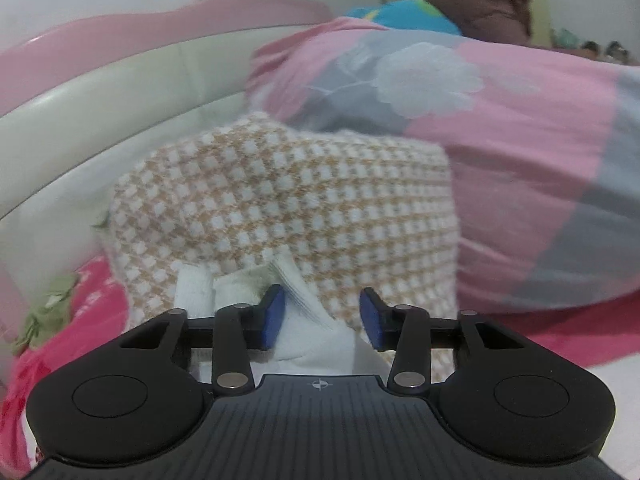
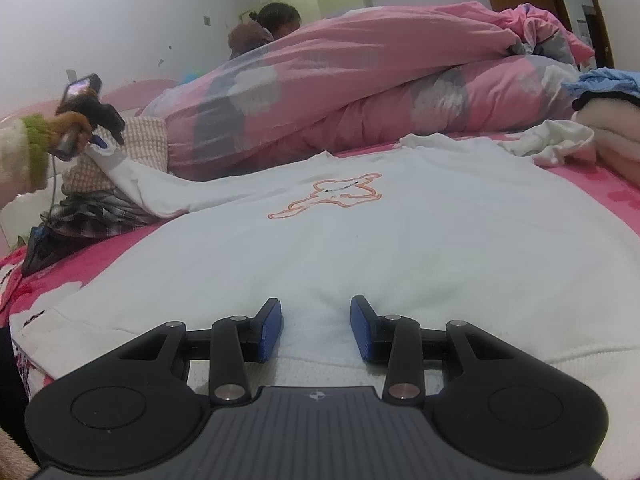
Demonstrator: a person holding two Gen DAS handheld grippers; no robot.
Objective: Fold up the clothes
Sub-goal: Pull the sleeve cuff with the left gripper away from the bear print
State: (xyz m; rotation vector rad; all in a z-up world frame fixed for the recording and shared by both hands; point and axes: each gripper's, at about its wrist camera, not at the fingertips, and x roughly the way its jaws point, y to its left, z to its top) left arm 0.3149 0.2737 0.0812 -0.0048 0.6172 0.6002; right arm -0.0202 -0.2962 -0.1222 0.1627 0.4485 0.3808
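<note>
- Left wrist view: left tool over the white sweatshirt's cuff, blue pads apart with the ribbed cloth lying between them, not pinched; behind it a beige checked pillow, a pink floral quilt to the right, a cream headboard to the left; picture blurred.
- Right wrist view: right tool low over the hem of the white sweatshirt, spread flat on the pink bed, pads apart, cloth between them but ungripped; far left, a hand in a green-cuffed sleeve raising the other tool at the lifted sleeve end; person seated beyond the quilt.
</note>
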